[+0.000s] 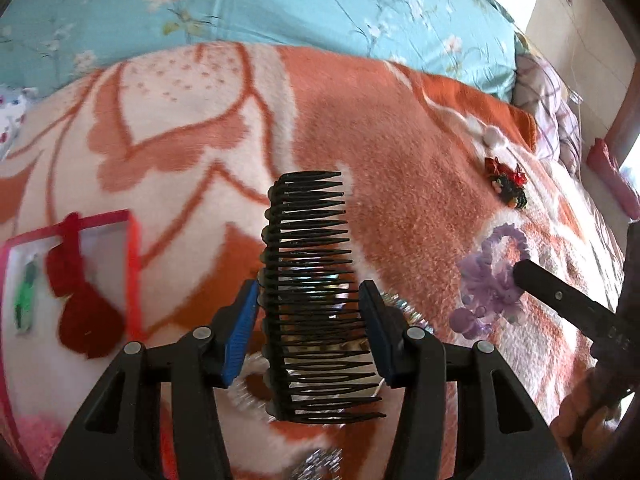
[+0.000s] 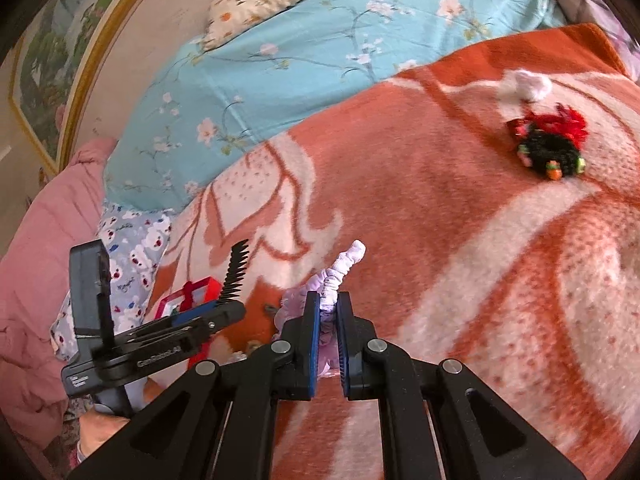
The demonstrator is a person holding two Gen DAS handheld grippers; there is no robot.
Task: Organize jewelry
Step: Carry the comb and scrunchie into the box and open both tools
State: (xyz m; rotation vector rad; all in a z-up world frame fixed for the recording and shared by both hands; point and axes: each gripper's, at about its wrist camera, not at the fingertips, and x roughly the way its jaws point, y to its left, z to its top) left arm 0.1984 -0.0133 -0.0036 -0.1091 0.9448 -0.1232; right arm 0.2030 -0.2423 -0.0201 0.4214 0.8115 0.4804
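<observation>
My left gripper (image 1: 308, 312) is shut on a black hair comb (image 1: 308, 240) and holds it above the orange and white blanket (image 1: 400, 184). A red-rimmed box (image 1: 132, 264) lies to the left with a red bow (image 1: 80, 304) over its rim and a green clip (image 1: 24, 300) inside. My right gripper (image 2: 328, 316) is shut on a lilac scrunchie (image 2: 340, 268), also in the left wrist view (image 1: 488, 280). A black and red hair tie (image 2: 552, 148) lies far right on the blanket. The left gripper (image 2: 224, 308) with the comb (image 2: 236, 272) shows in the right wrist view.
A light blue floral sheet (image 1: 280, 4) lies beyond the blanket. A white pom-pom (image 2: 528, 84) sits near the black and red tie. Silver tinsel pieces (image 1: 412, 312) lie under the left gripper. A pink quilt (image 2: 44, 260) is at the left.
</observation>
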